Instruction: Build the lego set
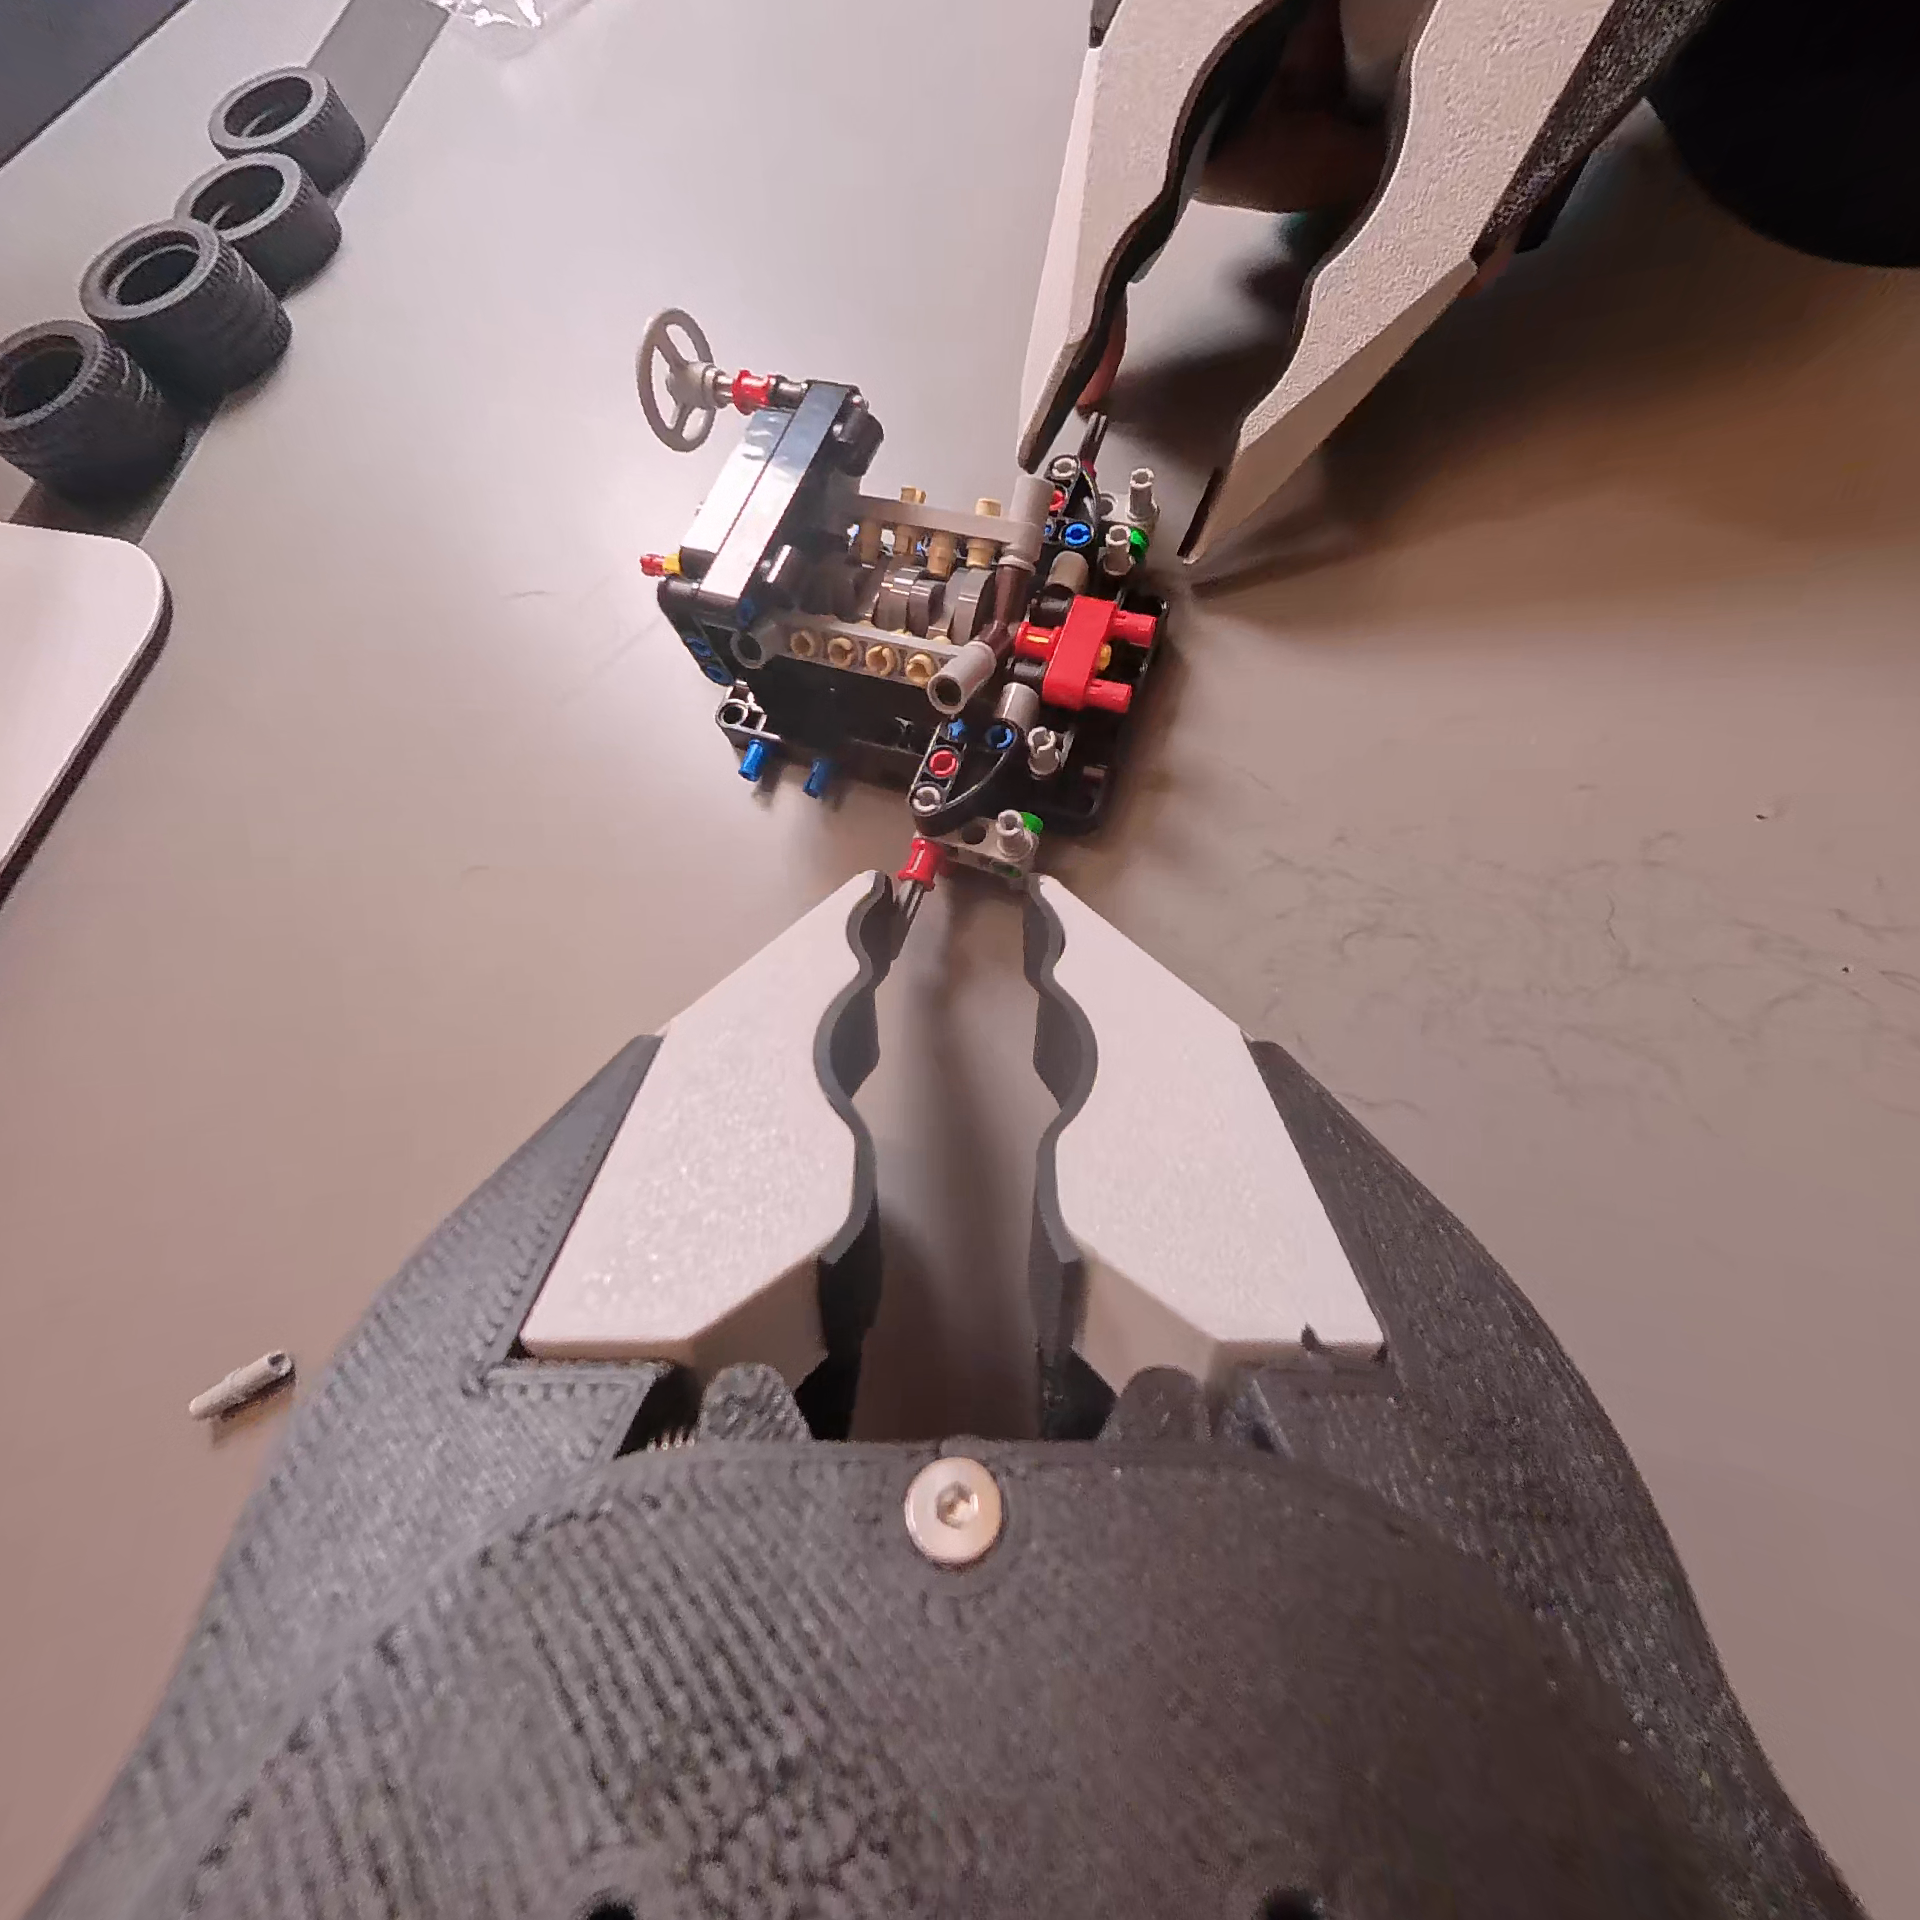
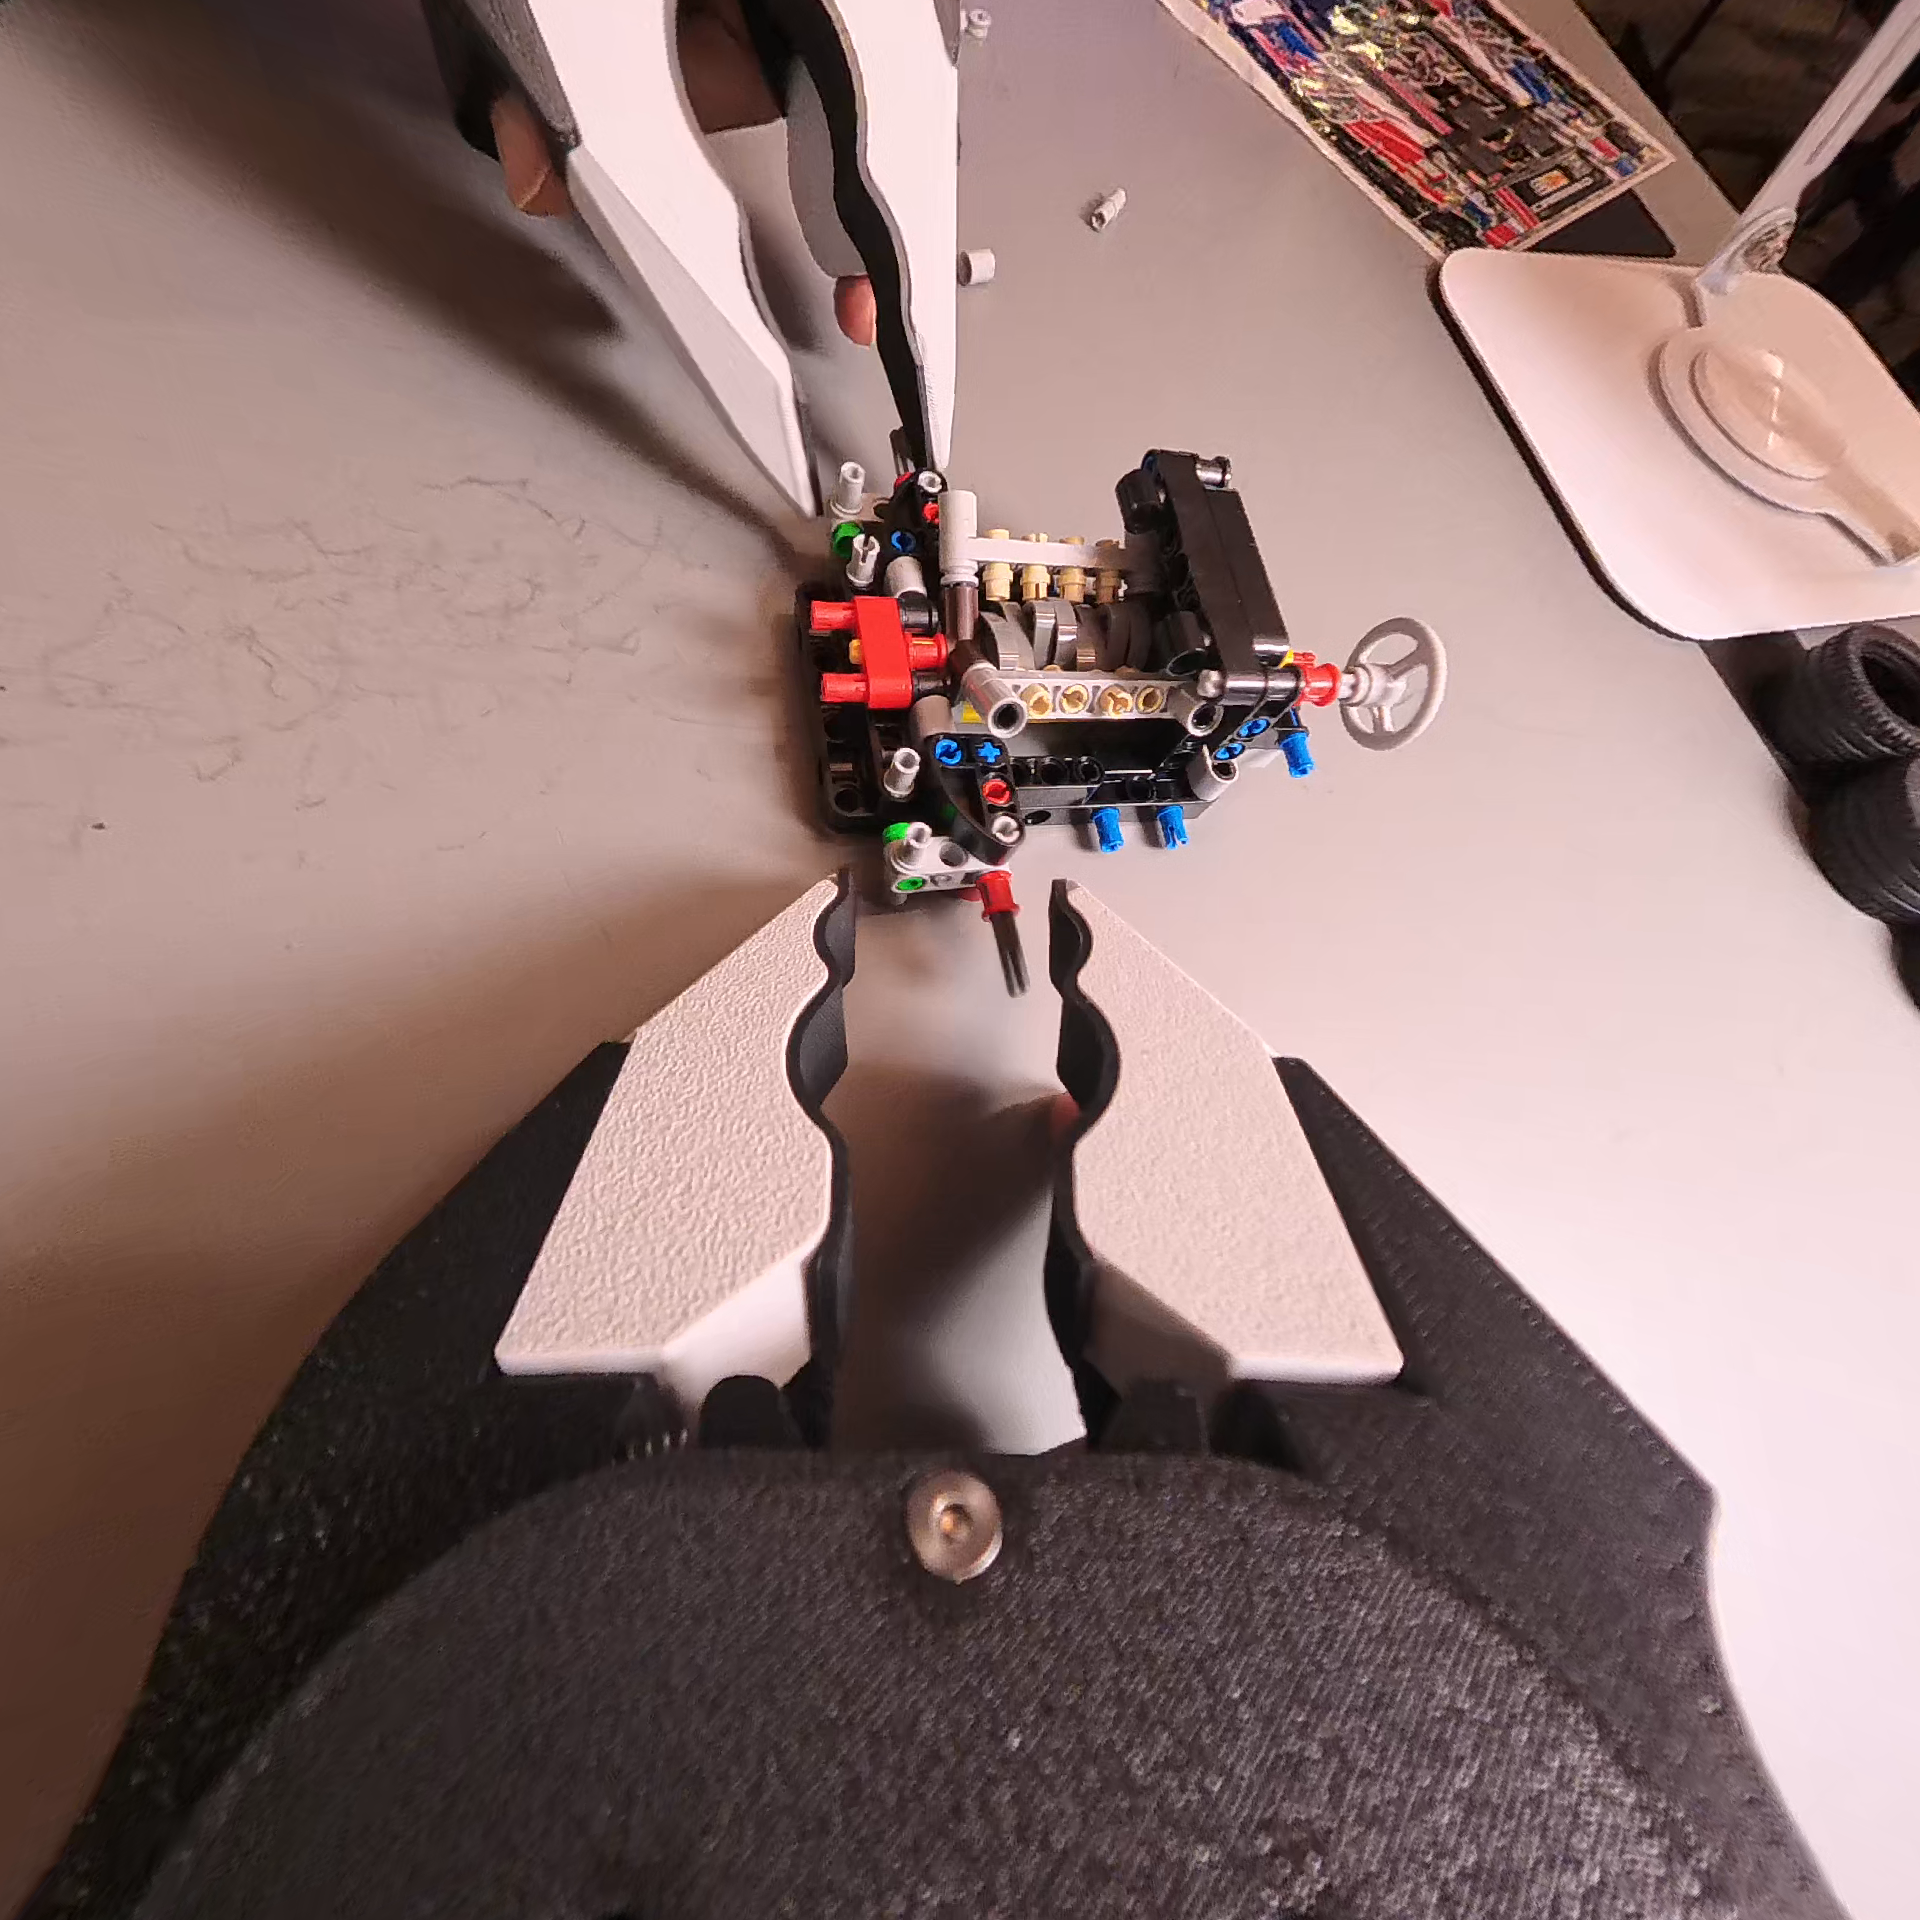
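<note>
**Half-built lego chassis, a gripper at each end**

Four knobbly black rubber tyres (image 1: 171, 301) are lined up far left on the matte grey table (image 1: 416, 831), which is scuffed in places. A small grey pin (image 1: 239, 1395) is lying loose nearby. The blocky lego build (image 1: 904, 623), with its spoked grey steering wheel (image 1: 675, 379), is sat mid-table. The left gripper (image 1: 951, 894) is parted narrowly, a black axle (image 1: 904, 899) touching one finger. The right gripper (image 2: 951, 899) is likewise narrowly parted, nothing clamped.

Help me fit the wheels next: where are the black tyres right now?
In the left wrist view, the black tyres stand in a row at the table's far left edge, left of the lego model and beyond the white base plate.
</note>
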`<state>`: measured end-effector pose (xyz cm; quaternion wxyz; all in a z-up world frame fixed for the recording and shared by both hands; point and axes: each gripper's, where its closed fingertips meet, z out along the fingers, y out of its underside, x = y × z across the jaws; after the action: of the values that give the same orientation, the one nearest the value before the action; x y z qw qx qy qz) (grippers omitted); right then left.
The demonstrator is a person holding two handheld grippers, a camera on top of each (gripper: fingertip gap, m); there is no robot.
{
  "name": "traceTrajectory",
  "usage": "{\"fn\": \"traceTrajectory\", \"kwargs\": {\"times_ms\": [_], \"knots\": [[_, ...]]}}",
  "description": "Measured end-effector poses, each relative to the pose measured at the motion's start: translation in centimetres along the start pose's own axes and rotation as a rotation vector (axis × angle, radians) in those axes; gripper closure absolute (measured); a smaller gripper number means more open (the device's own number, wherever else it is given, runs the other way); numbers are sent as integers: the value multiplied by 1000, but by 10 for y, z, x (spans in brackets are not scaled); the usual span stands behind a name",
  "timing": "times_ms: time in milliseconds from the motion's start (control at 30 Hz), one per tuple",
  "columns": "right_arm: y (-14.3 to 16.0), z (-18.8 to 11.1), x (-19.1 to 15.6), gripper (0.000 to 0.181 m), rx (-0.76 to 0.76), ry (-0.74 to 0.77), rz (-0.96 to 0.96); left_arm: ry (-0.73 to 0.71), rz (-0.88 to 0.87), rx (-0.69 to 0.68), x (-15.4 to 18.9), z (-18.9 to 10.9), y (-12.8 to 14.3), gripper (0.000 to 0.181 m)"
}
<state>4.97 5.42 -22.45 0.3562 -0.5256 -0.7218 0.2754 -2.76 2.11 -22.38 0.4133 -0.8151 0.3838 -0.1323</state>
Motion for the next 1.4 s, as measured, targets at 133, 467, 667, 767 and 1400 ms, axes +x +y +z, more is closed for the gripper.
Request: {"fn": "traceTrajectory", "kwargs": {"times_ms": [133, 467, 667, 767, 1400], "knots": [[3, -2, 1, 145, -29, 20, -27, -2, -7, -8, 1, -3, 2, 163], [6, -6, 3, 148, -26, 40, -21, -26, 0, -20, -3, -1, 7, 165], [5, -4, 1, 148, -18, 30, -19, -52, -6, -9, -9, -6, 6, 164], [5, -4, 1, 148, -12, 26, -14, -78, -9, -11, -15, -10, 6, 162], [-8, 8, -8, 133, 8, 49, -45, -31, -56, -67, 16, -13, 8, 160]]}}
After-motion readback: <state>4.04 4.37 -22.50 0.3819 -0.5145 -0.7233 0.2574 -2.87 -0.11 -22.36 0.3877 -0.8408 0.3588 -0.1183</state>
